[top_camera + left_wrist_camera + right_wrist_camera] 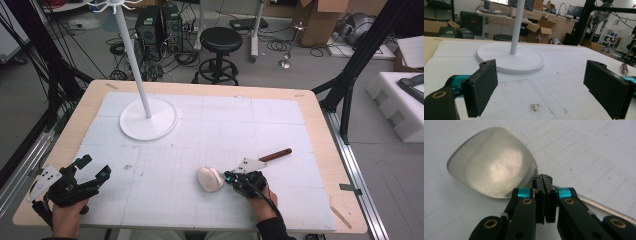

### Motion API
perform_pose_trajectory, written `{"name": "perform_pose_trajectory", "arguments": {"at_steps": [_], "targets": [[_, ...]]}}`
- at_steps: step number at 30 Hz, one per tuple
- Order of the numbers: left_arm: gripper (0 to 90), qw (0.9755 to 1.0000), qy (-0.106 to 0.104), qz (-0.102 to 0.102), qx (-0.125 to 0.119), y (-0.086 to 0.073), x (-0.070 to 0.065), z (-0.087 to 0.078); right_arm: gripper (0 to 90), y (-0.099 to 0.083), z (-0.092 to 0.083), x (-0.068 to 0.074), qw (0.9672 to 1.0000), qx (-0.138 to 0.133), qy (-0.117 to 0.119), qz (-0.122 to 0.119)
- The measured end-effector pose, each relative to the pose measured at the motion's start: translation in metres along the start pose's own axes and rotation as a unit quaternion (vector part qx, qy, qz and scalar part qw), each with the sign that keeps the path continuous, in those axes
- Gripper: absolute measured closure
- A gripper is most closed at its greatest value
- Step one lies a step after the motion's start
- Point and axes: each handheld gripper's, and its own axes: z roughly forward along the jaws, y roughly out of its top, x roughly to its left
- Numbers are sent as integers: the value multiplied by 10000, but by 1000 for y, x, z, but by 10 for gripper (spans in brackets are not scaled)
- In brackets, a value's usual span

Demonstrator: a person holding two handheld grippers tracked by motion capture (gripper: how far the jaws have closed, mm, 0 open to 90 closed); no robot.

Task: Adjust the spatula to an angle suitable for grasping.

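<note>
The right gripper (231,176), fingers clenched on a metal spatula (492,163) lying near the counter's (310,107) front, blade pointing left; the right gripper view shows its curve. Left gripper (92,167) released.

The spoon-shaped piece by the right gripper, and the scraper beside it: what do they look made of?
The spoon-shaped piece looks like brushed metal: dull silver with soft, blurred highlights. In the high view it reads pale, so the look leaves coated or ceramic open. The scraper seems to have a thin, light metal blade and a reddish-brown handle, probably wood or plastic; it is too small to tell.
</note>
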Motion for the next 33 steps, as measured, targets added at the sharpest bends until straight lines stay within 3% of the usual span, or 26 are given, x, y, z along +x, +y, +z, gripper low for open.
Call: {"name": "perform_pose_trajectory", "arguments": {"at_steps": [1,2,3,4,5,6,7,8,9,10,12,15,17,19,20,24,25,27,33], "targets": [[125,10000,8,3,5,0,0,0,896,0,-15,-15,9992,-304,-114,233],[125,10000,9,-4,6,0,0,0,896,0,-15,-15,9992,-304,-114,233],[125,10000,13,-17,-2,0,1,0,896,-1,-25,-26,9980,-443,-268,370],[125,10000,20,-16,7,0,1,-1,896,-7,-44,-55,9931,-591,-731,696],[125,10000,20,-16,7,0,1,-1,896,-9,-52,-66,9902,-599,-923,860],[125,10000,22,-11,7,0,1,-1,896,-14,-62,-82,9853,-620,-1239,1003],[125,10000,26,-7,8,0,1,-1,896,-19,-71,-97,9799,-599,-1479,1197],[125,10000,34,-8,15,-1,1,-1,896,-26,-81,-114,9722,-587,-1750,1440],[125,10000,34,-8,15,-1,1,-1,896,-26,-81,-114,9722,-587,-1750,1440],[125,10000,40,5,29,-1,2,0,896,-36,-93,-135,9599,-573,-2057,1814],[125,10000,51,5,57,-2,2,0,895,-44,-97,-149,9519,-480,-2275,1995],[125,10000,54,16,81,-3,2,1,895,-52,-95,-163,9461,-309,-2478,2063],[125,9999,58,23,99,-3,2,1,895,-54,-88,-169,9459,-211,-2449,2118],[125,9999,64,27,103,-3,1,1,895,-54,-78,-173,9513,-62,-2374,1965],[125,9999,67,30,110,-4,2,1,895,-54,-75,-173,9522,6,-2381,1916],[125,9999,72,19,118,-4,2,0,895,-59,-66,-179,9535,136,-2252,1998],[125,9999,81,28,124,-4,3,-1,895,-61,-63,-181,9556,140,-2116,2045],[125,9999,94,24,127,-5,4,-1,897,-60,-60,-180,9618,93,-1952,1918],[125,9999,88,2,115,-4,5,-2,897,-54,-54,-173,9716,125,-1648,1694]]}}
